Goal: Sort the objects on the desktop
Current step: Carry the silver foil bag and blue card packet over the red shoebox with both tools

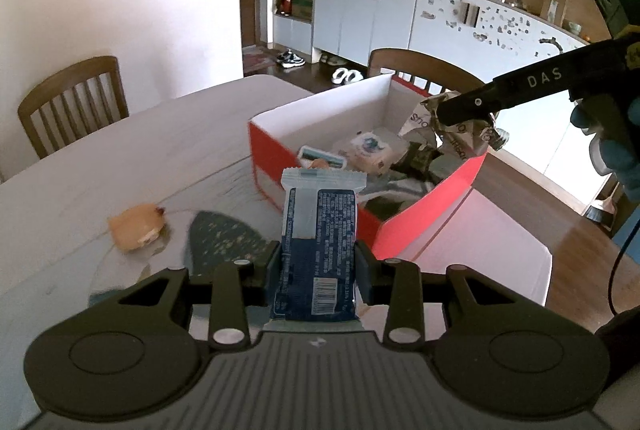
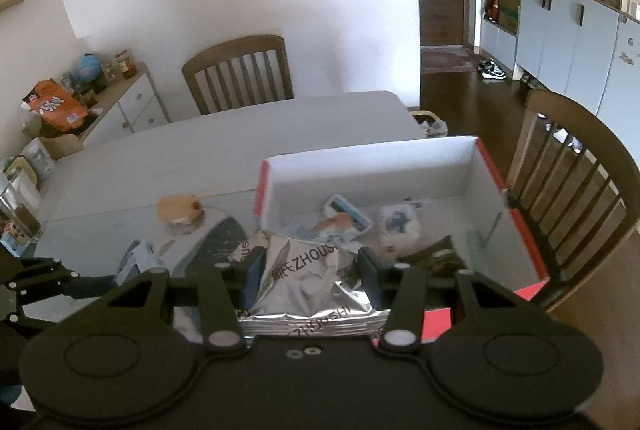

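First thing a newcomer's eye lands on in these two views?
The red box with white inner walls on the table, already holding a few small packets. Each gripper grips a packet: the left gripper clamps a blue-and-white wrapper just short of the box's near corner, and the right gripper holds a crumpled silver foil bag over the box's near edge. A small bun lies alone on the table left of the box.

Matte black two-finger claws, one in each hand

The left black plastic claw (image 1: 318, 262) has silver pivot screws and round side discs; the right black claw (image 1: 466, 111) bears white "DAS" lettering, a green light, a trailing black cable (image 1: 616, 270) and a blue-gloved hand (image 1: 612, 145).
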Tool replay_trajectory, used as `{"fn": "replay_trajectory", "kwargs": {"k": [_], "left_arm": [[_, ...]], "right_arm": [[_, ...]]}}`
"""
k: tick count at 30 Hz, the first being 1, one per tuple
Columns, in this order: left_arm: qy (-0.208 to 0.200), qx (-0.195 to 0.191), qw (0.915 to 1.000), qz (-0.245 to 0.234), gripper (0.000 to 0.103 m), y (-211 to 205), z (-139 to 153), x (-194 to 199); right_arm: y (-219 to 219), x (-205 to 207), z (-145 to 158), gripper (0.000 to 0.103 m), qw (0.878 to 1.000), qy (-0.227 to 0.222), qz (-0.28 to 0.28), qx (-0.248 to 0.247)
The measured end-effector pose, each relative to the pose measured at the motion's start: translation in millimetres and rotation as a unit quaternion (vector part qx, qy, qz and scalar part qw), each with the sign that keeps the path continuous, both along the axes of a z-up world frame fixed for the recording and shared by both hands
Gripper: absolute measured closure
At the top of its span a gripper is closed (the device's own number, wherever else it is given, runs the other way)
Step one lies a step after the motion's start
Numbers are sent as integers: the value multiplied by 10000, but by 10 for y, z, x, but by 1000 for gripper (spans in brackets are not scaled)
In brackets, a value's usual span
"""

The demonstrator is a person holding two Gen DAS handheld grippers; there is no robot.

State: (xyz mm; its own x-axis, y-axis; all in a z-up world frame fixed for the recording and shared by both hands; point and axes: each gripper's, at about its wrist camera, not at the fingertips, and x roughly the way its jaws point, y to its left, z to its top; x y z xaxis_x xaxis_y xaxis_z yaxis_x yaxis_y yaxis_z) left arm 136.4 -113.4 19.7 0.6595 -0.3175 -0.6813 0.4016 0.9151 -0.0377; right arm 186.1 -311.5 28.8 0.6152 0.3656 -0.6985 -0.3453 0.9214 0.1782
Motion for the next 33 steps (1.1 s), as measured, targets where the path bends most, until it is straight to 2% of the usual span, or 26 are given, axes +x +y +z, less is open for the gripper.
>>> {"fn": "replay_trajectory", "kwargs": {"k": [14,22,28,33], "left_arm": [[84,218,9996,-166,67,-664,-36,432],[131,440,9988,-141,67,-826,-23,748],[495,536,9973,-115,67,-915,-123,1115],[627,853,9943,-153,67,-1052,-221,1412]], "right_arm": [[-482,283,-105,54,9998,101,144,-78],[-595,442,-163,54,9995,106,286,-58],[-568,523,-252,54,9990,161,415,-46],[-518,605,-357,54,9982,242,506,-216]]}}
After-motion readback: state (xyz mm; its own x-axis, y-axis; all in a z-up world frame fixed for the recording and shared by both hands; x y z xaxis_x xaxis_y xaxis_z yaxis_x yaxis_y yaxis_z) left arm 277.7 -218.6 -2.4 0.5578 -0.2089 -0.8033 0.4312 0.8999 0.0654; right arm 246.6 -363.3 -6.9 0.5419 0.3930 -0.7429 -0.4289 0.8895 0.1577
